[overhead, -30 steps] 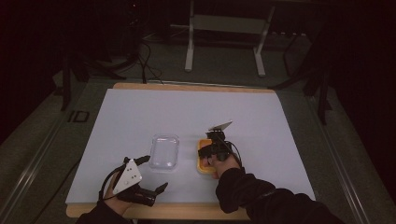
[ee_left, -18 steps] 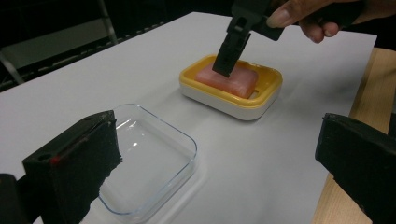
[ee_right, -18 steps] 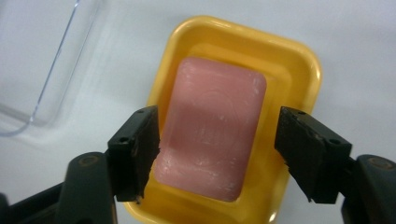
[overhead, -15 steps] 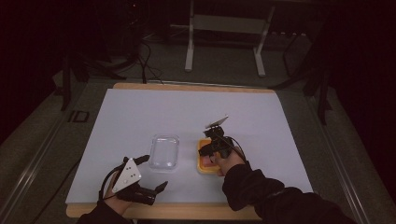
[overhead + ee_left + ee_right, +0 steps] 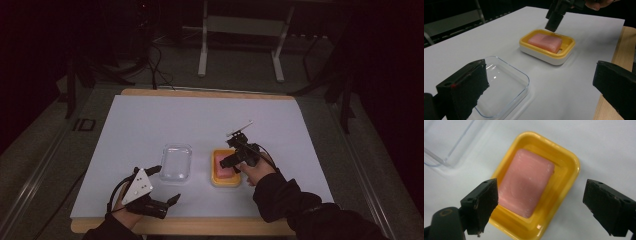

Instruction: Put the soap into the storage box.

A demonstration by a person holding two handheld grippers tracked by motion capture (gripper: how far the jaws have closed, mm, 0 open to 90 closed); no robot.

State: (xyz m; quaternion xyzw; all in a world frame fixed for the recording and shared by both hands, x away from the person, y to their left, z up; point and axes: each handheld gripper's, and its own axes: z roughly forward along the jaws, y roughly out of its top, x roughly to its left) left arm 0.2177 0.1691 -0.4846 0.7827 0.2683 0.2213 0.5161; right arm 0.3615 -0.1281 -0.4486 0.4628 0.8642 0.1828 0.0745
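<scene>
While the pink soap (image 5: 525, 183) lies flat in the yellow dish (image 5: 567, 167), its long axis runs with the dish's length, toward the far and near table edges in the high view, and slants from upper right to lower left in the right gripper view. Yellow rim shows round the bar on all sides. The dish (image 5: 226, 181) sits on the white mat (image 5: 200, 115) just right of the clear lid (image 5: 176, 162), apart from it, with bare mat stretching to the far edge and to the right. The right gripper (image 5: 234, 161) hangs above the dish; its jaws have just been opening and stand wide, with nothing between them, the soap below and clear of both pads. The left gripper (image 5: 167, 185) rests near the table's front edge, jaws wide and empty, the lid (image 5: 501, 87) just ahead of them.
</scene>
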